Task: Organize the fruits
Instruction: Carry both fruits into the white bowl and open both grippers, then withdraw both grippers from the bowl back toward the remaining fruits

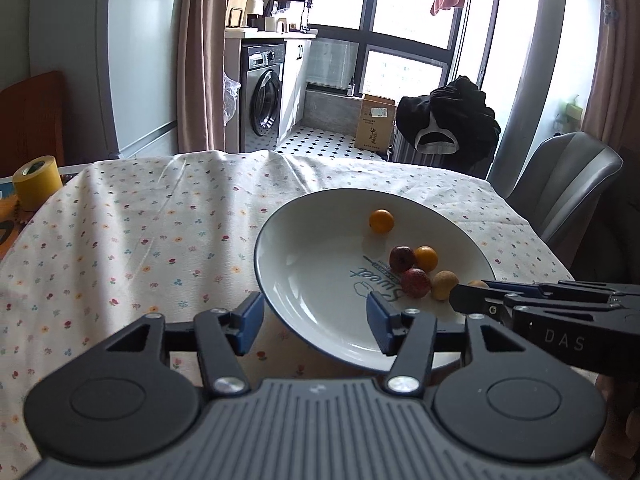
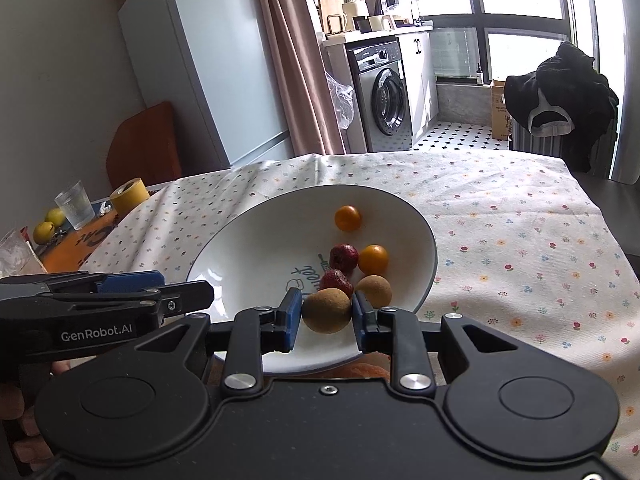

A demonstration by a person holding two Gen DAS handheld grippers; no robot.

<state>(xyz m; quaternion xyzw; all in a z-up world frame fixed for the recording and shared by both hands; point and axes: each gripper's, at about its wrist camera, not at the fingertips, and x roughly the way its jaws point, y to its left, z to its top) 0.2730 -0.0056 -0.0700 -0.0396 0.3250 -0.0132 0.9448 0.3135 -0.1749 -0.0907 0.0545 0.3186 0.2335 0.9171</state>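
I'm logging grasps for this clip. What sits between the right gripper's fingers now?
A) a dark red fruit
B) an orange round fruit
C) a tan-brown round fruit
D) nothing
C: in the right wrist view the right gripper has its blue pads against both sides of the tan-brown fruit over the near part of the plate, while the orange and red fruits lie free.

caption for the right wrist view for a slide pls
Right gripper jaws closed on a round tan-brown fruit over the white ceramic plate on a floral tablecloth.
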